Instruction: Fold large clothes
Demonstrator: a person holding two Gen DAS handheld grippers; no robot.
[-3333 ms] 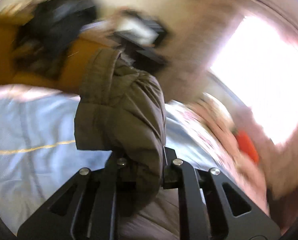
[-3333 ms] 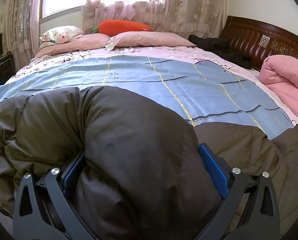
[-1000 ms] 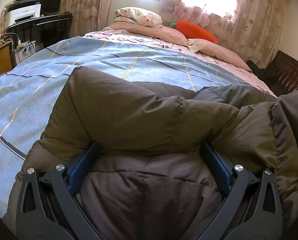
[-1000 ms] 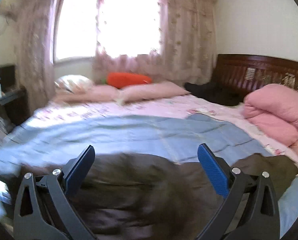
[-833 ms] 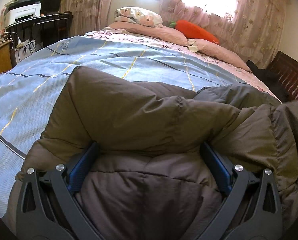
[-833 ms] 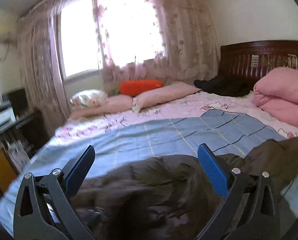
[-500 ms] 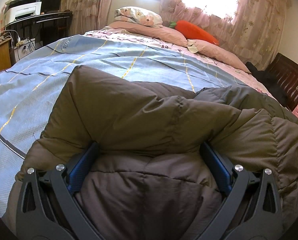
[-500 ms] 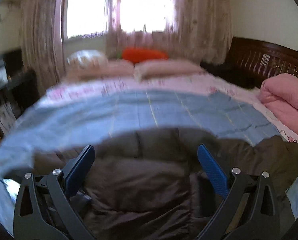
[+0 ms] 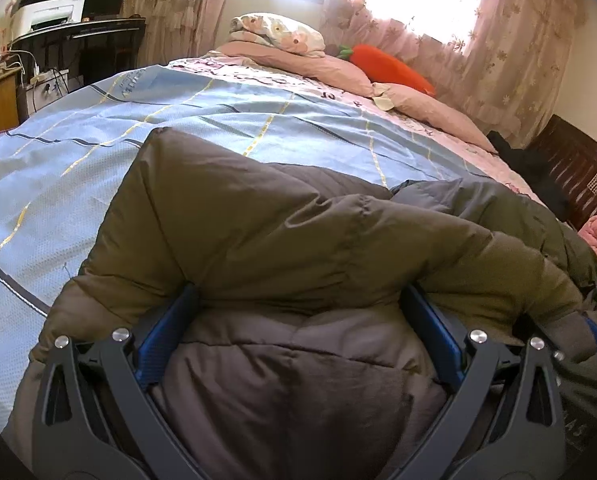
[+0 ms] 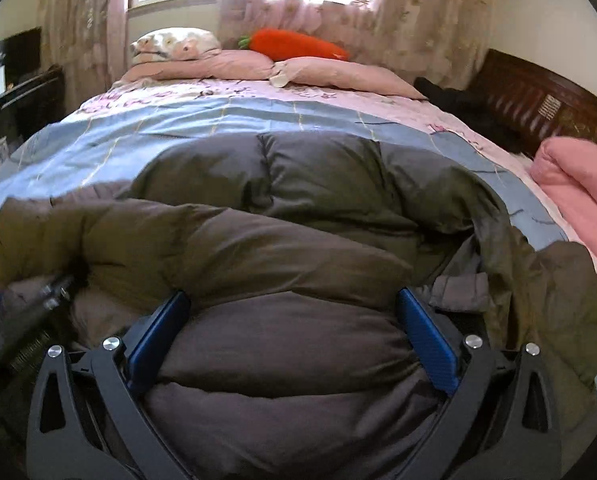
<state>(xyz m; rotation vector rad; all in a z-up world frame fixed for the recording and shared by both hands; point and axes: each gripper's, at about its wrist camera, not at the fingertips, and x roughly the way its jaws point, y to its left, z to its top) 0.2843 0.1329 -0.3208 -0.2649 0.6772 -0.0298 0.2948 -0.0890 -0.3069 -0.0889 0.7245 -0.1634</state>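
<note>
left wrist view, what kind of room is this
A bedroom, most likely: a wide bed under a blue striped cover, pink pillows by a curtained window, and a puffy olive-brown padded jacket spread across it.

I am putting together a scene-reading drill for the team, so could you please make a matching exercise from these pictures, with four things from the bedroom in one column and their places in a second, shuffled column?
Things:
1. olive down jacket
2. carrot plush
3. folded pink quilt
4. printer

Places:
A. on the dark desk at the far left of the room
B. on the pink pillows below the window
C. spread on the blue bedspread, bulging between both grippers' open jaws
D. on the bed's right side, near the dark wooden headboard

Pairs: 1-C, 2-B, 3-D, 4-A
</note>
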